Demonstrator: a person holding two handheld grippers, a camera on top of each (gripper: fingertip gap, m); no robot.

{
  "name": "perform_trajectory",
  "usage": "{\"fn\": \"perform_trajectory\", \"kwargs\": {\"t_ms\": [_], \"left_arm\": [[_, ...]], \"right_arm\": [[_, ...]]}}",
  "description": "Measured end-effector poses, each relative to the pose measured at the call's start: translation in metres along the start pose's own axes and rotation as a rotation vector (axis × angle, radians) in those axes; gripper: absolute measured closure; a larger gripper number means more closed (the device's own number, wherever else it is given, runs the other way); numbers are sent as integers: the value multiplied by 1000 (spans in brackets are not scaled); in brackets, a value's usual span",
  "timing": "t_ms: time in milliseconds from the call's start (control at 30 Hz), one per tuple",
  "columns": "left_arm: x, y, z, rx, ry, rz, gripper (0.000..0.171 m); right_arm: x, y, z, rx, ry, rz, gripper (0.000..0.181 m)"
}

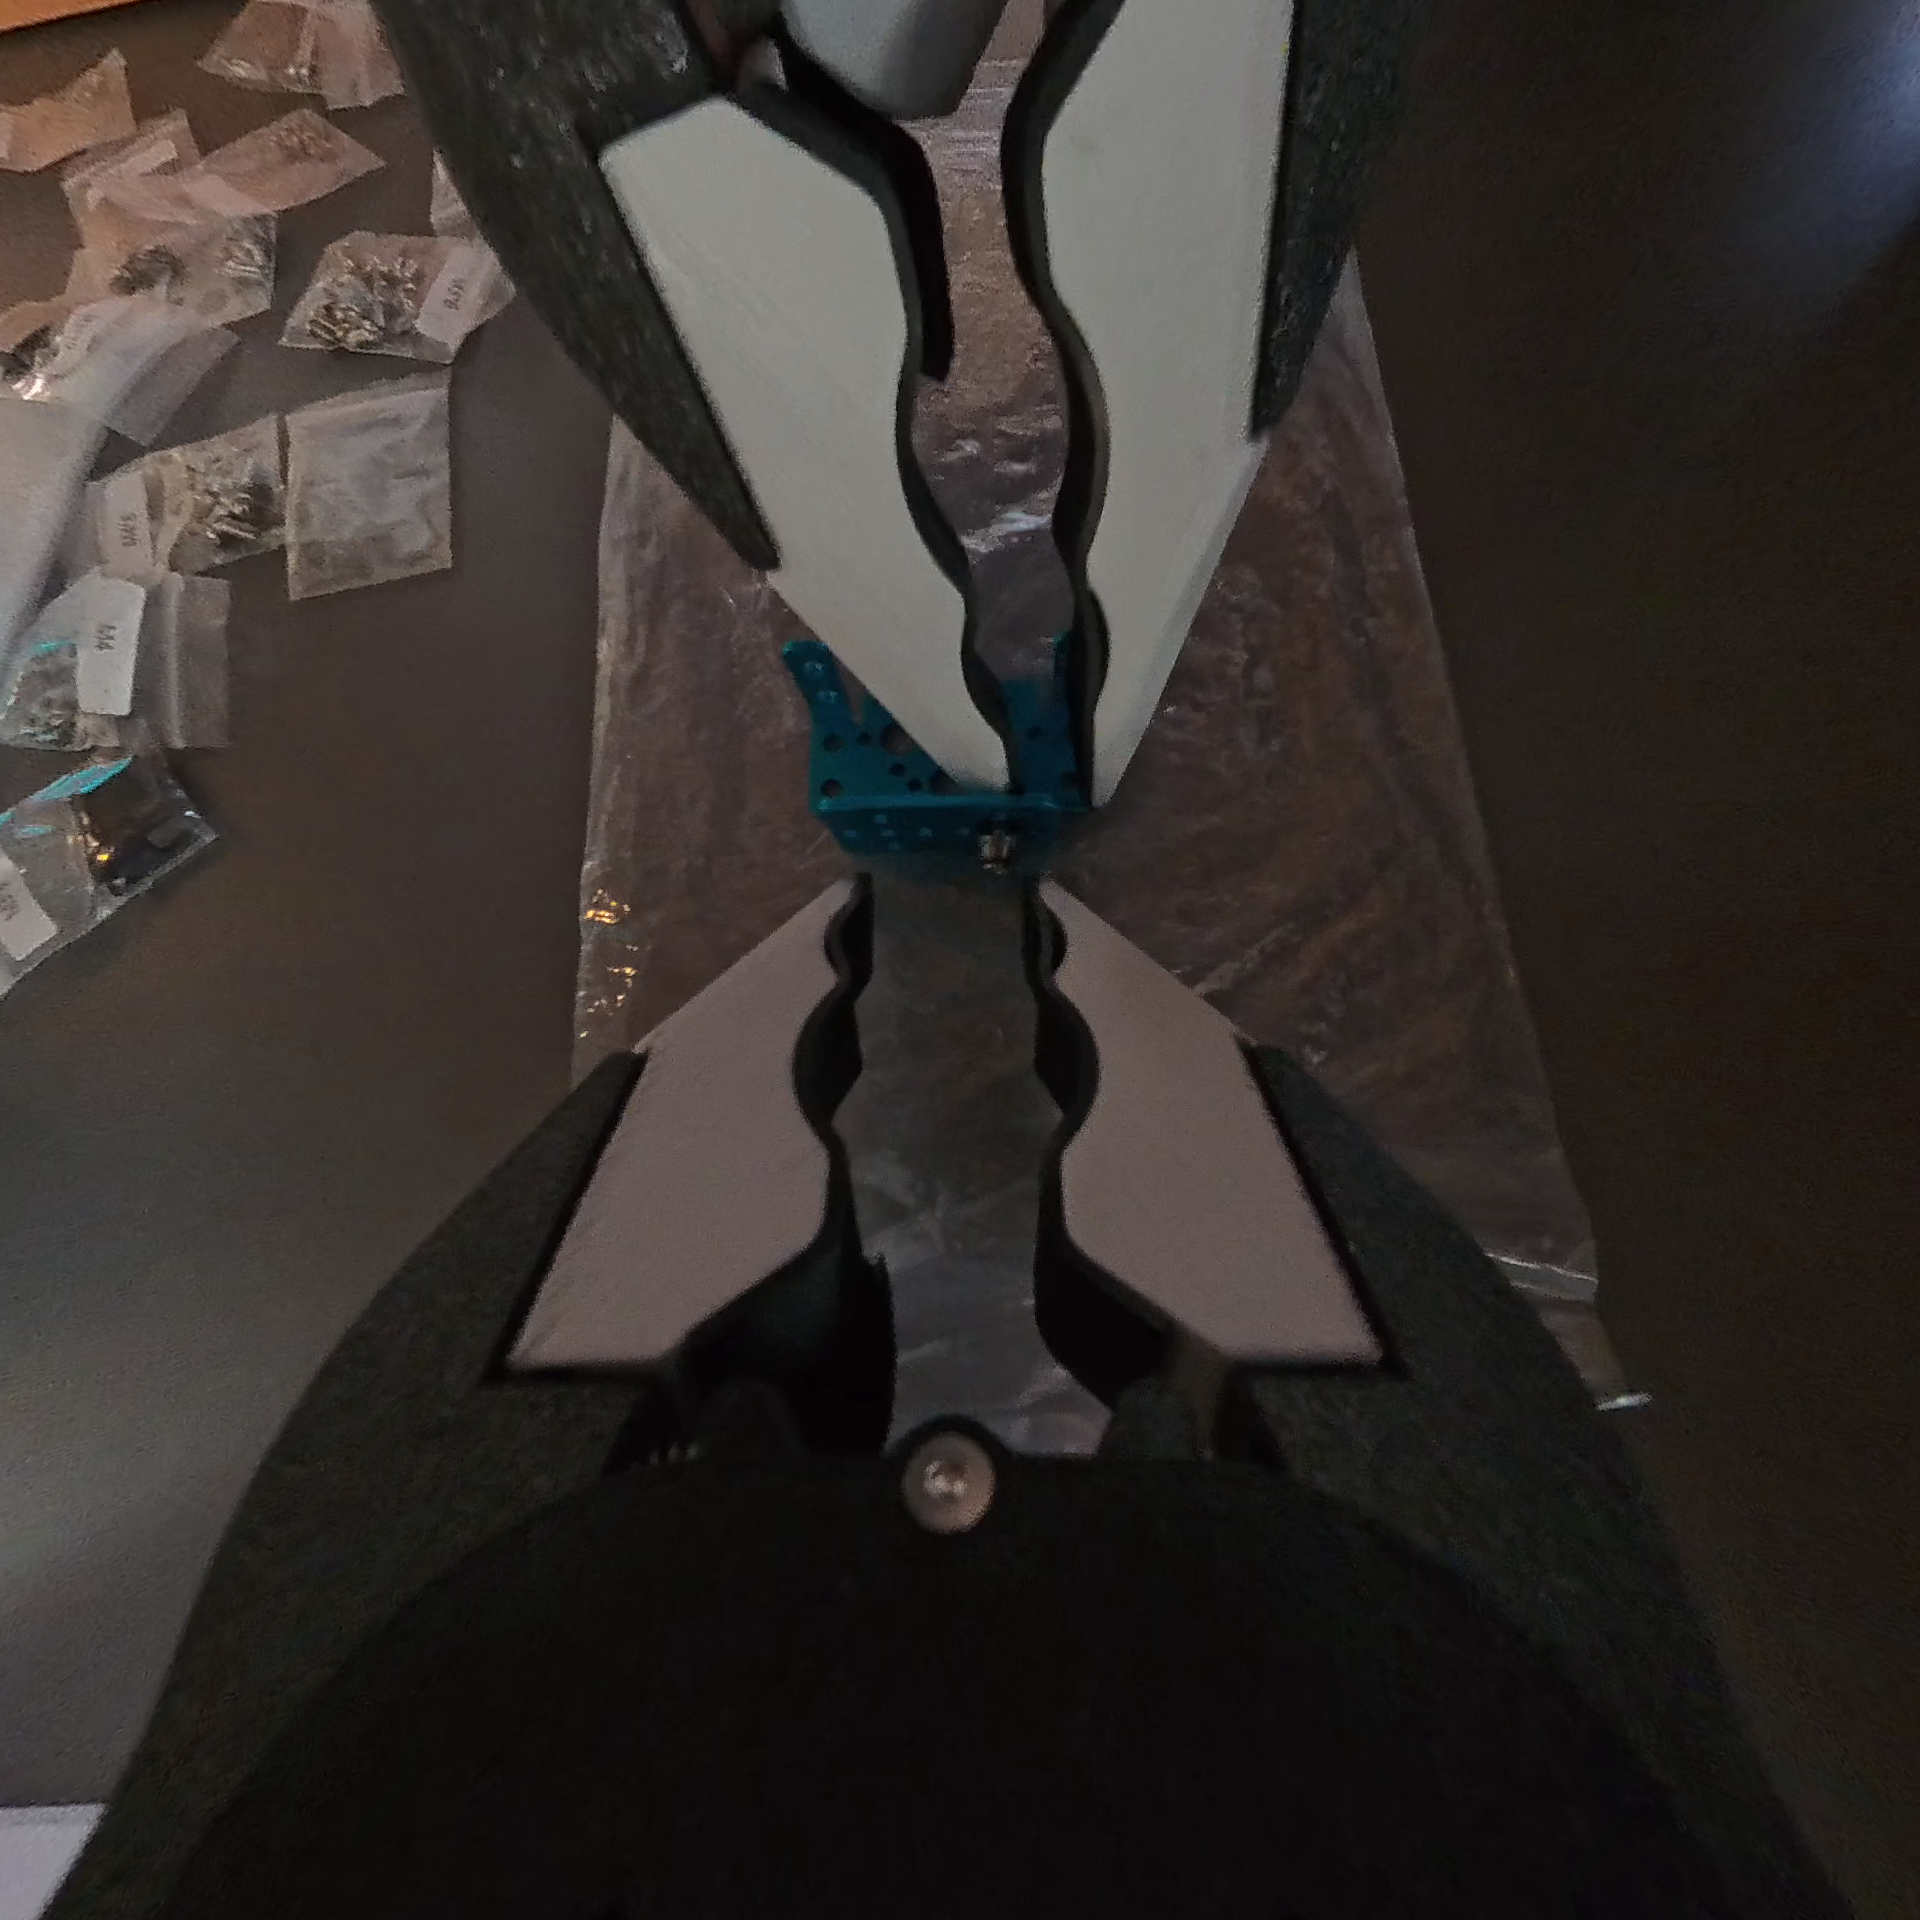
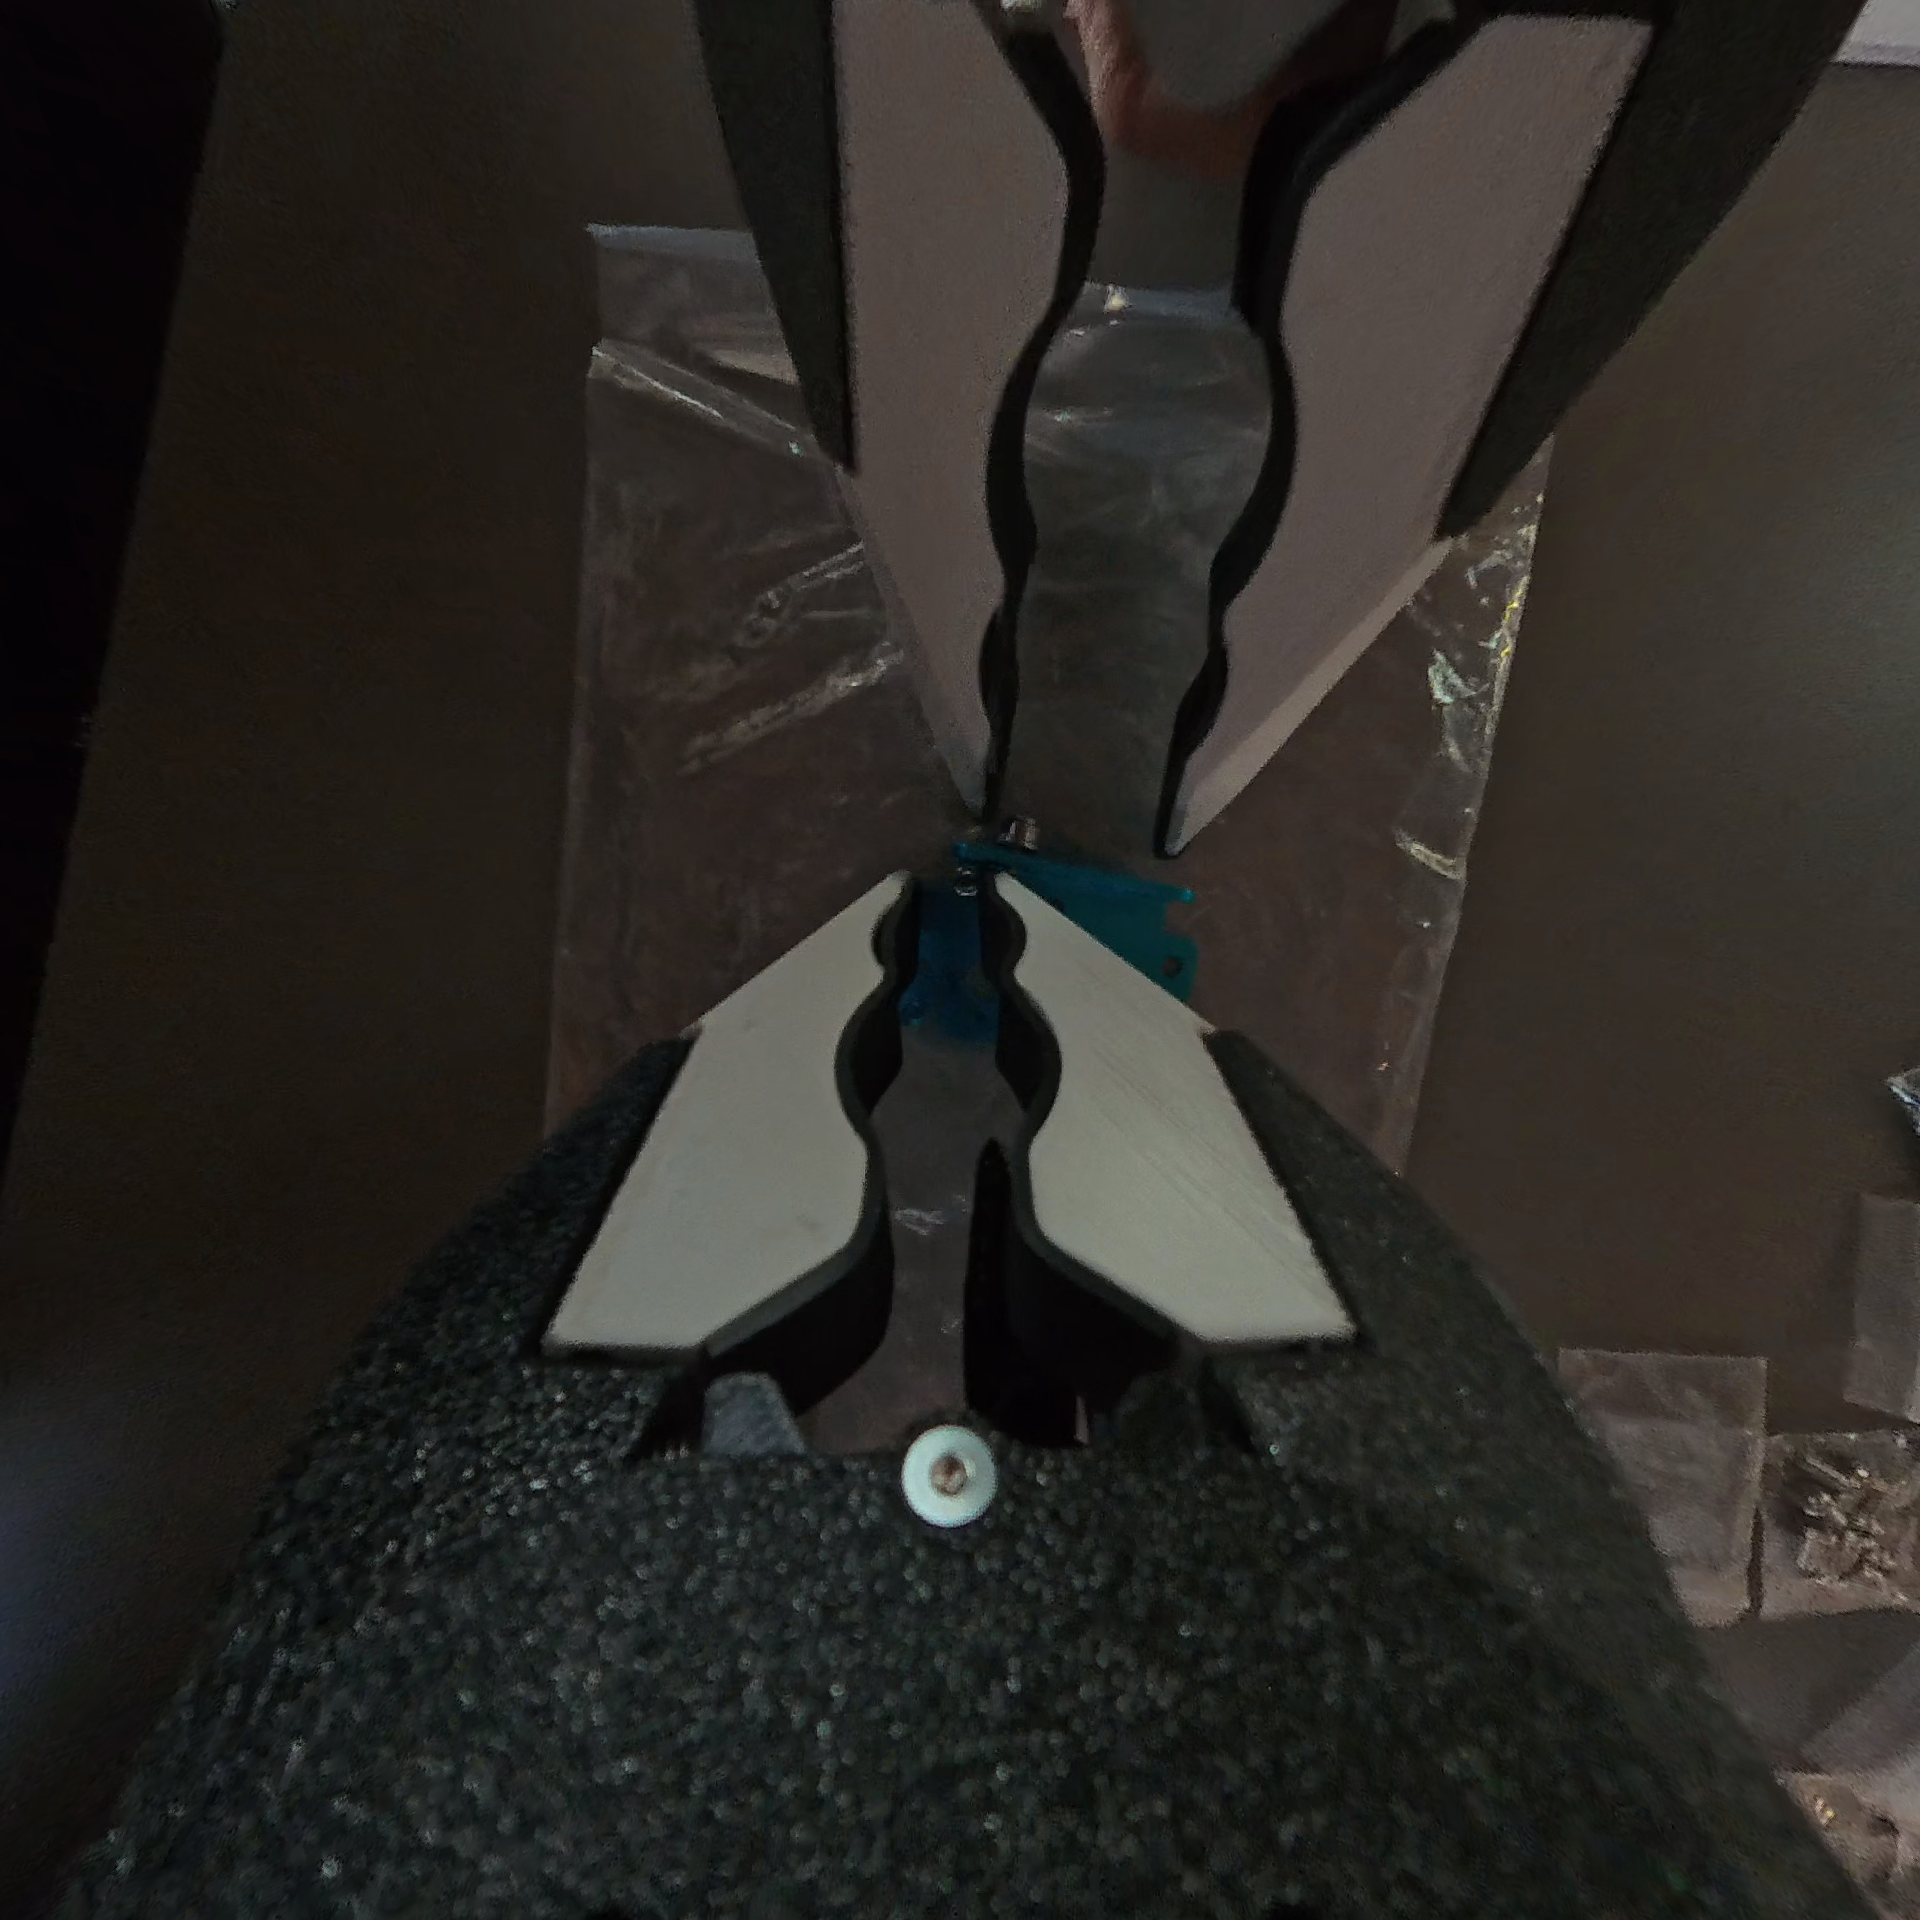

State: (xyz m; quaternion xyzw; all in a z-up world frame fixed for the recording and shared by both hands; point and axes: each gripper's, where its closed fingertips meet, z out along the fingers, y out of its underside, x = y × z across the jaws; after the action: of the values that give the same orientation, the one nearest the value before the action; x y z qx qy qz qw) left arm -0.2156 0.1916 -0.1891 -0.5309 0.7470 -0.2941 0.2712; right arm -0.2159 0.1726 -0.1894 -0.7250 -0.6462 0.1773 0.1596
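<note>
A blue perforated metal bracket (image 1: 894,821) with a small silver screw (image 1: 992,844) on its edge is held over a clear plastic sheet (image 1: 1299,831). My right gripper (image 1: 1044,795) comes in from the top of the left wrist view and is shut on the bracket. In the right wrist view, the right gripper (image 2: 954,883) clamps the bracket (image 2: 1101,909) between its tips. My left gripper (image 1: 945,883) is open and empty, with its tips just short of the bracket's edge. It faces the right one (image 2: 1075,826), and the screw (image 2: 1023,829) sits between its jaws.
Several small clear bags of screws and parts (image 1: 374,301) lie on the dark brown table (image 1: 312,1143) at the upper left of the left wrist view. They also show at the lower right of the right wrist view (image 2: 1829,1527). The plastic sheet (image 2: 727,675) lies under both grippers.
</note>
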Motion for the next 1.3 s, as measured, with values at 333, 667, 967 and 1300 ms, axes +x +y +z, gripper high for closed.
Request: {"fn": "perform_trajectory", "kwargs": {"t_ms": [333, 667, 967, 1300], "left_arm": [[6, -4, 2, 8, -11, 67, 167], [5, -2, 2, 5, -23, 78, 167], [4, -5, 3, 12, -35, 93, 167], [5, -5, 4, 8, -42, 101, 167]], "right_arm": [[3, 1, 2, -23, 35, -16, 175], [0, 3, -7, -14, 35, -14, 181], [-6, -1, 0, -17, 42, -15, 174], [-26, -5, 1, -6, -55, -34, 171]]}}
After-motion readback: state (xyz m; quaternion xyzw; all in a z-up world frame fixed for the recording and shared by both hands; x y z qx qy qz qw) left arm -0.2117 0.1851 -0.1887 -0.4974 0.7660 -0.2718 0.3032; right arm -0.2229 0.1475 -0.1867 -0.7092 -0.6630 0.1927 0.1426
